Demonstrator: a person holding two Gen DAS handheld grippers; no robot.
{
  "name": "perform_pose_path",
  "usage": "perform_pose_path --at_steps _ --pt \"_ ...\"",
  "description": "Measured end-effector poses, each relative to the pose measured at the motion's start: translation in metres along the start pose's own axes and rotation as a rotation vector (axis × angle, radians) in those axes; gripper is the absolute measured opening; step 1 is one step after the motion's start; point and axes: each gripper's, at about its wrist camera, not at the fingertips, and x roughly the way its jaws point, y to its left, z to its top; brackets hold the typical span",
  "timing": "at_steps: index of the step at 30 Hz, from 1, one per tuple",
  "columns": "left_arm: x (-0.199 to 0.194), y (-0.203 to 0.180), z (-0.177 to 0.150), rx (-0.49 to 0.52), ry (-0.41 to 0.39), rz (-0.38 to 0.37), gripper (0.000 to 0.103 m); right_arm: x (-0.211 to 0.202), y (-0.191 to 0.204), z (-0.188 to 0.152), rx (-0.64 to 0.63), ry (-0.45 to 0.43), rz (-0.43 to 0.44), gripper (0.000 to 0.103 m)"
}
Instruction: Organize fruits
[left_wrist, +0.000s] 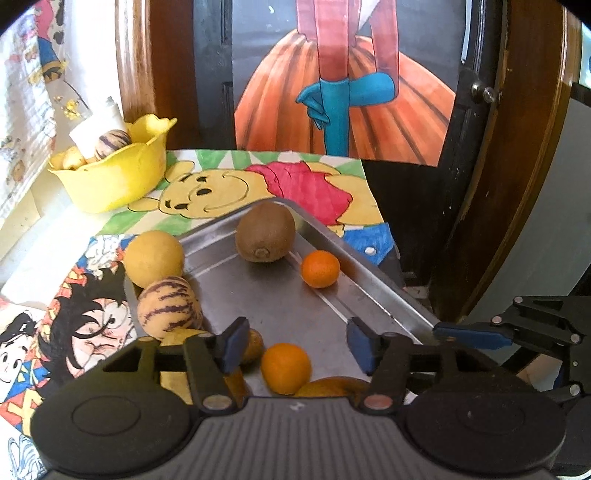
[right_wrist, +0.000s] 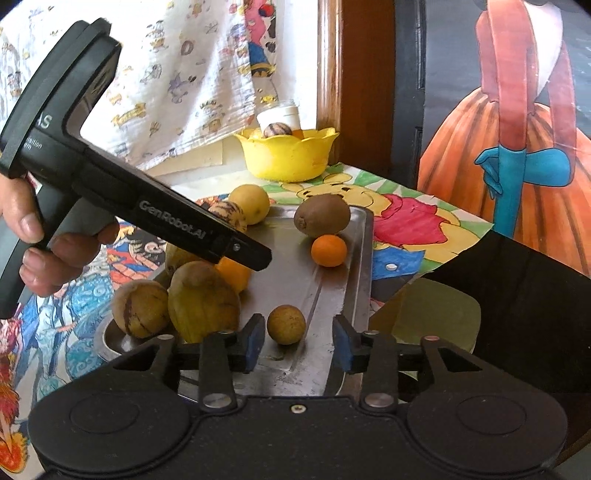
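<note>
A steel tray (left_wrist: 288, 306) (right_wrist: 332, 295) holds a brown kiwi (left_wrist: 265, 232) (right_wrist: 322, 215), a small orange (left_wrist: 320, 268) (right_wrist: 328, 250), a larger orange (left_wrist: 285, 368) (right_wrist: 232, 275), a striped melon (left_wrist: 169, 308) and yellow fruits (left_wrist: 153, 257) (right_wrist: 203, 301). My left gripper (left_wrist: 297, 345) is open and empty, just above the larger orange. My right gripper (right_wrist: 298, 341) is open and empty, with a small brown round fruit (right_wrist: 286, 324) just beyond its fingertips. A yellow bowl (left_wrist: 110, 181) (right_wrist: 288, 157) at the back holds several fruits.
Cartoon drawings (left_wrist: 295, 184) cover the table under the tray. A patterned cloth (right_wrist: 166, 74) hangs at the back left. A large poster (left_wrist: 347, 92) and a wooden door frame (left_wrist: 517, 147) stand behind. The left gripper's handle (right_wrist: 110, 184) crosses the right wrist view.
</note>
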Motion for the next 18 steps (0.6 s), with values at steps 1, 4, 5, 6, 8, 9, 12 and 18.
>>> perform_pose_path --at_steps 1,4,5,6,8,9,12,18 --pt "-0.003 0.001 0.000 -0.007 -0.008 0.006 0.073 -0.003 0.000 0.001 0.007 -0.009 -0.003 0.050" --pt "-0.017 0.004 -0.001 -0.036 -0.038 0.016 0.084 -0.010 0.002 0.002 0.029 -0.035 -0.007 0.060" --pt "-0.023 0.005 -0.001 -0.048 -0.050 0.020 0.086 -0.013 0.004 0.003 0.034 -0.045 -0.006 0.062" --pt "-0.028 0.007 -0.002 -0.061 -0.063 0.024 0.090 -0.016 0.005 0.004 0.039 -0.055 -0.004 0.066" --pt "-0.041 0.010 -0.004 -0.087 -0.089 0.035 0.097 -0.023 0.009 0.006 0.052 -0.078 -0.001 0.071" --pt "-0.048 0.012 -0.006 -0.102 -0.104 0.044 0.100 -0.026 0.011 0.006 0.058 -0.089 0.004 0.073" --pt "-0.066 0.017 -0.012 -0.127 -0.148 0.073 0.103 -0.035 0.019 0.009 0.064 -0.115 0.011 0.076" --pt "-0.098 0.028 -0.029 -0.190 -0.215 0.128 0.103 -0.054 0.036 0.012 0.069 -0.155 0.023 0.086"
